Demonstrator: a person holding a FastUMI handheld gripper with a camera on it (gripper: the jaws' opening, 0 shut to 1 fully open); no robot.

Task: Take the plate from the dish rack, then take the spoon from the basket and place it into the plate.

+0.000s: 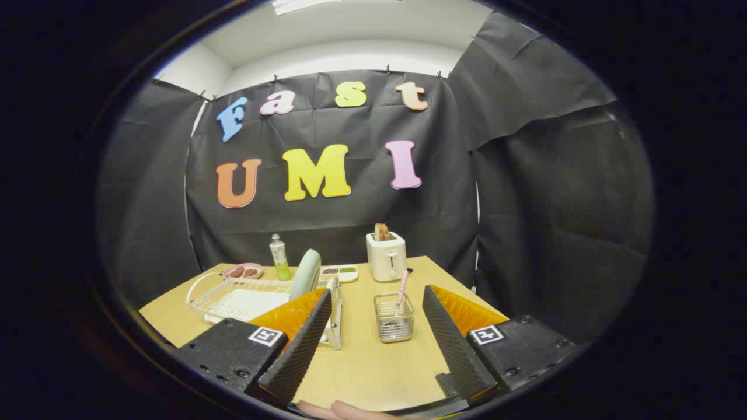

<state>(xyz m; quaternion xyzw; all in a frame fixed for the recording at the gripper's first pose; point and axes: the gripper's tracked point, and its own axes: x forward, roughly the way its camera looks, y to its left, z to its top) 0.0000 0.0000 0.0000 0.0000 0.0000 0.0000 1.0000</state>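
We see the gripper (373,326) held above the near part of the wooden table (362,367), its two fingers spread wide apart with nothing between them but bare tabletop. A bit of a person's hand (350,410) shows just below the fingers.

Just ahead, between the fingertips and a little toward the right one, stands a small wire basket (394,318). The spoon (401,293) stands upright in it, its pale striped handle leaning slightly to the right above the rim.

Beyond the left finger we find the white dish rack (233,297), partly hidden by that finger. The plate (307,274) stands on edge at the rack's right end, pale green-grey.

Farther back, we note a white toaster (386,255) with a slice of bread (382,232) sticking out of it, a shallow tray (338,272) with small portions beside it, a green bottle (279,257), and a pink bowl (243,271) near the table's far left.
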